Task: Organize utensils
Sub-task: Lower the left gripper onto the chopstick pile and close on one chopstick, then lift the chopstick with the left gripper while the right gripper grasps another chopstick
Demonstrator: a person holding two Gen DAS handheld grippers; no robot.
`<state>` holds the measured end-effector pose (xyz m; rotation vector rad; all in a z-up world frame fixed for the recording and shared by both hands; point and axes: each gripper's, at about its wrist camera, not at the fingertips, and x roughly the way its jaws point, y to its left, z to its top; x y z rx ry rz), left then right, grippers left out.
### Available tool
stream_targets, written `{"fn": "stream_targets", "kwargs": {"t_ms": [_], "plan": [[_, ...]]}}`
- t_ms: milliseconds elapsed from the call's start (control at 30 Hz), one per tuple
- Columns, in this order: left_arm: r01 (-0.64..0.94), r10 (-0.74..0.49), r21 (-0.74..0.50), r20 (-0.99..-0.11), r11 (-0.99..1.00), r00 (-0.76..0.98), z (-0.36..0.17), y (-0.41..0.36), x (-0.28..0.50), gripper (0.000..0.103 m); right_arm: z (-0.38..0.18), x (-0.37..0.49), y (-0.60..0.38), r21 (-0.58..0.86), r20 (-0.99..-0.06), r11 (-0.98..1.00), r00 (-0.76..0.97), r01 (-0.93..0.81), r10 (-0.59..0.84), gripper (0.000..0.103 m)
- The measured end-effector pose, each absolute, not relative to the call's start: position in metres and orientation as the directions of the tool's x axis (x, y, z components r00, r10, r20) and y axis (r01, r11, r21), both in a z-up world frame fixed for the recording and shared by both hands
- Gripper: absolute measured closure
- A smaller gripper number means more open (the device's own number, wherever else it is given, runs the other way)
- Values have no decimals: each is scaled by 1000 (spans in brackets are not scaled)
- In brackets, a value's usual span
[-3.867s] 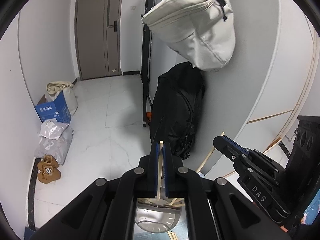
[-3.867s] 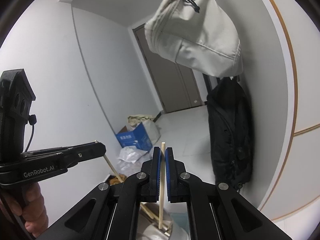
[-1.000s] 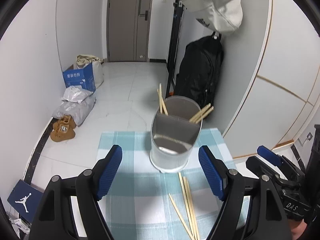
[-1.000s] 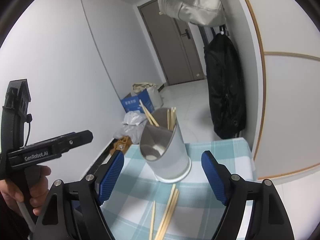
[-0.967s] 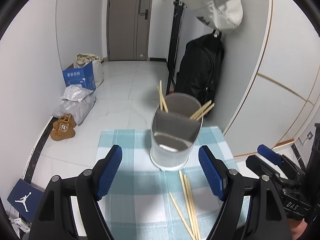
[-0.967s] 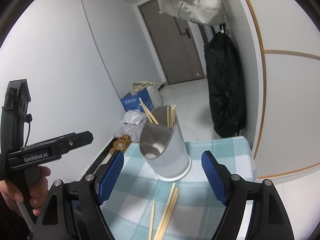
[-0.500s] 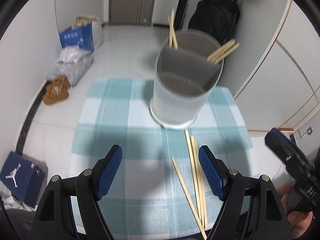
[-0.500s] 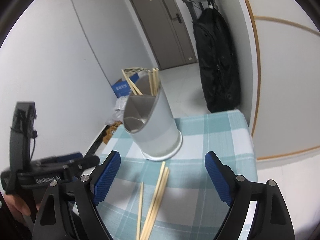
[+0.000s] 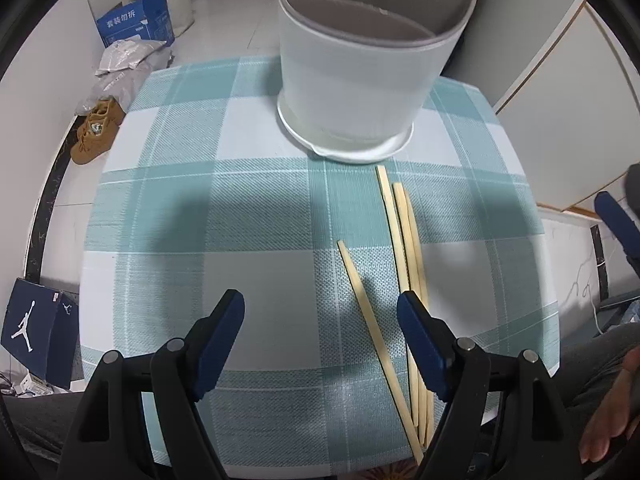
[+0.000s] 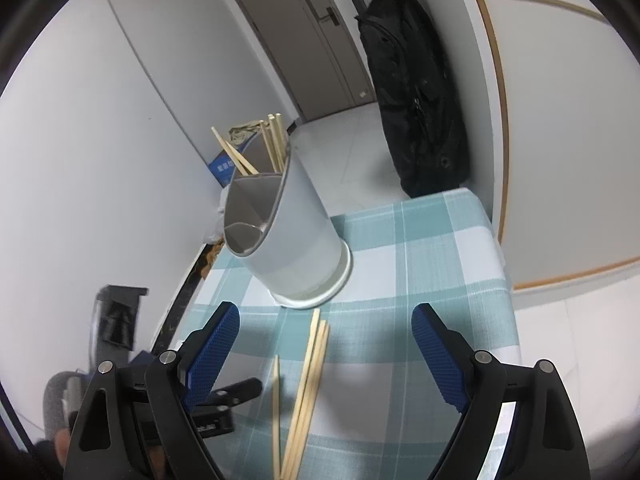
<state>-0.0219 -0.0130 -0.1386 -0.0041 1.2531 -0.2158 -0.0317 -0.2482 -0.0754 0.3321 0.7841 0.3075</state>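
Several wooden chopsticks lie loose on the teal checked tablecloth, just in front of a grey divided utensil holder. More chopsticks stand in the holder's far compartments. My left gripper is open and points steeply down over the cloth, its right pad beside the loose sticks. My right gripper is open too, hovering above the sticks with nothing between its pads.
The small table drops off on all sides. A black backpack leans on the wall beyond it. Blue boxes, bags and brown shoes lie on the floor at left. A hand shows at the lower right.
Both grippers have sunk toward the table and tipped downward, the left far more. The holder and loose chopsticks now look much nearer. Nothing was gripped.
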Motion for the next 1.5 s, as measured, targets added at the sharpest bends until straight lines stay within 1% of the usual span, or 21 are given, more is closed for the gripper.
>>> {"fn": "stream_targets", "kwargs": {"t_ms": [100, 133, 200, 233, 267, 367, 533, 600, 633, 700, 800, 833, 967, 1300, 1333, 1400, 1500], "plan": [[154, -165, -126, -948, 980, 273, -141, -15, -18, 29, -77, -31, -255, 421, -636, 898, 663, -130, 394, 15], [153, -162, -124, -950, 980, 267, -142, -16, -18, 31, -78, -30, -257, 422, -639, 898, 661, -126, 394, 15], [152, -147, -113, -961, 982, 236, -146, -19, -16, 50, -79, -29, -262, 433, -644, 895, 657, -110, 392, 15], [160, -163, -132, -966, 978, 201, -150, -21, -15, 67, -80, -27, -264, 444, -644, 890, 655, -102, 396, 15], [160, -169, -139, -968, 977, 188, -151, -22, -14, 70, -81, -27, -267, 468, -641, 879, 649, -93, 410, 15], [172, -156, -122, -968, 978, 198, -149, -27, -16, 70, -78, -30, -270, 516, -617, 851, 646, -98, 449, 15], [147, -132, -104, -971, 984, 198, -151, -36, -17, 71, -70, -37, -271, 515, -596, 848, 660, -123, 458, 15], [139, -110, -82, -972, 987, 207, -152, -34, -10, 77, -70, -37, -272, 523, -596, 844, 659, -116, 460, 14], [137, -81, -52, -973, 989, 216, -152, -36, -11, 82, -71, -36, -273, 526, -598, 843, 656, -111, 460, 14], [131, -64, -35, -973, 991, 221, -152, -38, -13, 84, -73, -35, -275, 531, -603, 841, 653, -100, 458, 14], [119, -59, -32, -971, 992, 230, -153, -38, -14, 93, -74, -35, -278, 535, -605, 840, 654, -88, 454, 14], [115, -61, -35, -971, 993, 232, -154, -38, -14, 98, -74, -35, -278, 533, -607, 842, 655, -85, 451, 14], [105, -99, -77, -969, 991, 225, -152, -36, -7, 101, -78, -32, -280, 525, -622, 848, 650, -67, 437, 14], [79, -223, -210, -946, 974, 236, -148, -23, 18, 101, -84, -31, -280, 492, -643, 869, 652, -51, 402, 15], [71, -260, -251, -934, 965, 243, -144, -19, 17, 101, -86, -31, -281, 495, -647, 868, 648, -44, 402, 15], [66, -292, -285, -918, 956, 268, -136, -18, 17, 101, -89, -29, -282, 497, -653, 867, 643, -35, 401, 15], [90, -326, -315, -877, 945, 353, -110, -11, 19, 101, -92, -27, -279, 491, -660, 870, 635, -39, 401, 15]]}}
